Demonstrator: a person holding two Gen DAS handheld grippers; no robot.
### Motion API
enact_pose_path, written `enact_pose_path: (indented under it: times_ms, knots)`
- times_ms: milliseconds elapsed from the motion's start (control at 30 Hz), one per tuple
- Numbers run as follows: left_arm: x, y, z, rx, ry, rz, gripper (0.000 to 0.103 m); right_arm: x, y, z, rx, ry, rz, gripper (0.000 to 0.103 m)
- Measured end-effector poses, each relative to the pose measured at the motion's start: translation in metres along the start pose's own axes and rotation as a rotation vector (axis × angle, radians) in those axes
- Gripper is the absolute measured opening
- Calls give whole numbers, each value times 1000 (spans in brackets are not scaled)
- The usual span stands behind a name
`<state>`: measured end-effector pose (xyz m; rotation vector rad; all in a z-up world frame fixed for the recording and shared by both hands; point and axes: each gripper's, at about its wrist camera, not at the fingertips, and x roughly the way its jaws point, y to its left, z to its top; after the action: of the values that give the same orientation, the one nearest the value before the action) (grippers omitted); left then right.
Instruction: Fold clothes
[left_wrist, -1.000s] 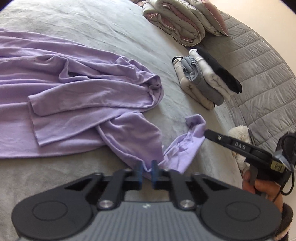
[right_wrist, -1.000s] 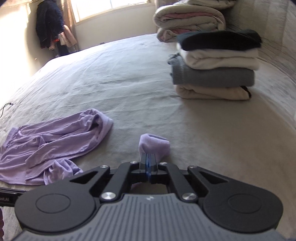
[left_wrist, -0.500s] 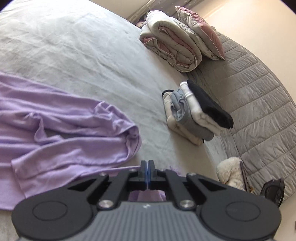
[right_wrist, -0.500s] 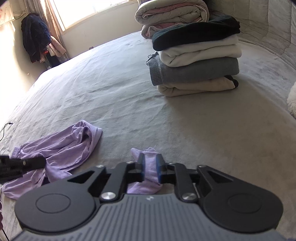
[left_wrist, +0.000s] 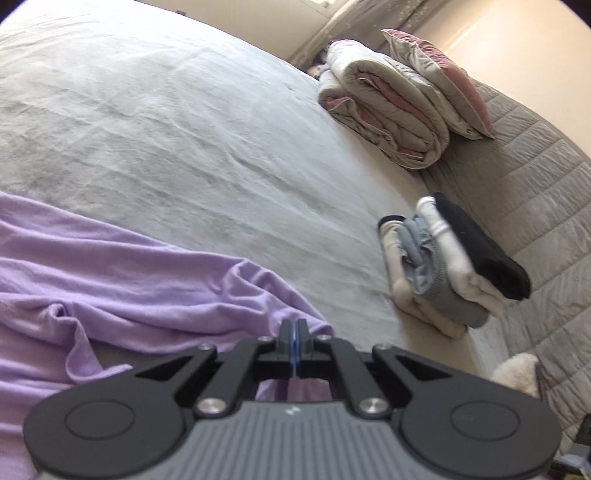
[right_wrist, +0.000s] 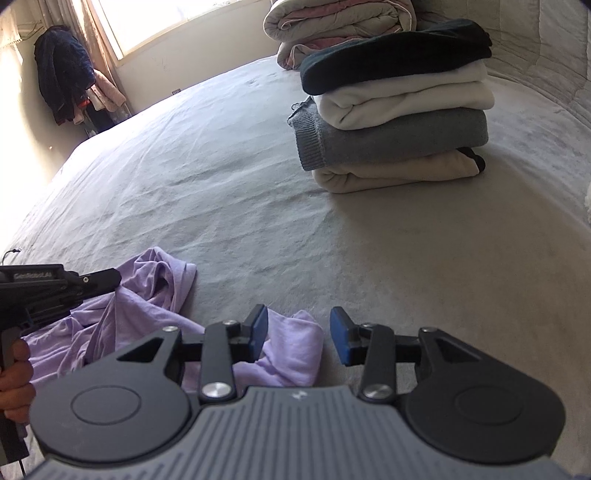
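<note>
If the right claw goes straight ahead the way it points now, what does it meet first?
Probably the purple shirt: a fold of it lies between the open fingers of the right claw. Past that, bare bed sheet; the folded pile sits off to the right.

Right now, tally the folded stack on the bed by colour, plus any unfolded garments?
Black folded garment: 1
White folded garment: 1
Grey folded knit: 1
Cream folded garment: 1
Lilac unfolded garment: 1, spread loose on the bed
Total: 5
</note>
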<state>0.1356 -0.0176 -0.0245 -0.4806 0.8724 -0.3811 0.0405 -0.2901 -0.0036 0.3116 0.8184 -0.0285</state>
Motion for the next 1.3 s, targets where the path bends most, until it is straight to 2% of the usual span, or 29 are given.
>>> enact_pose_path:
  times_ms: [100, 167, 267, 367, 600, 700, 800, 933, 1067, 1133, 1267, 1300]
  knots:
    - [7, 3, -4, 22, -9, 57, 1, 5, 1, 0, -10, 9, -8, 42]
    - [3, 4, -7, 39, -20, 70, 2, 6, 3, -1, -18, 14, -4, 42]
    - [-13, 7, -13, 73, -31, 46, 9, 5, 7, -2, -37, 14, 7, 42]
    - [-37, 13, -20, 120, -64, 52, 18, 1, 10, -4, -56, 9, 20, 42]
    - [-82, 34, -41, 166, -107, 46, 20, -7, 9, -11, -54, 9, 33, 42]
    - [-92, 32, -56, 227, -88, 32, 20, -11, 7, -15, -47, 11, 36, 42]
    - [-92, 28, -72, 312, -66, 2, 20, -13, 5, -19, -21, 29, 68, 42]
    - [-84, 22, -92, 425, -36, -21, 22, -3, 6, -28, 61, 118, 174, 42]
    - [-73, 18, -98, 518, -18, 8, 22, 9, 8, -38, 148, 215, 288, 42]
    - [-69, 20, -99, 542, -16, 18, 22, 18, 12, -42, 174, 240, 307, 42]
    - [-60, 25, -102, 580, -11, 45, 22, 26, 19, -43, 199, 186, 305, 41]
    - [-59, 26, -103, 587, -12, 41, 22, 27, 21, -42, 196, 168, 296, 35]
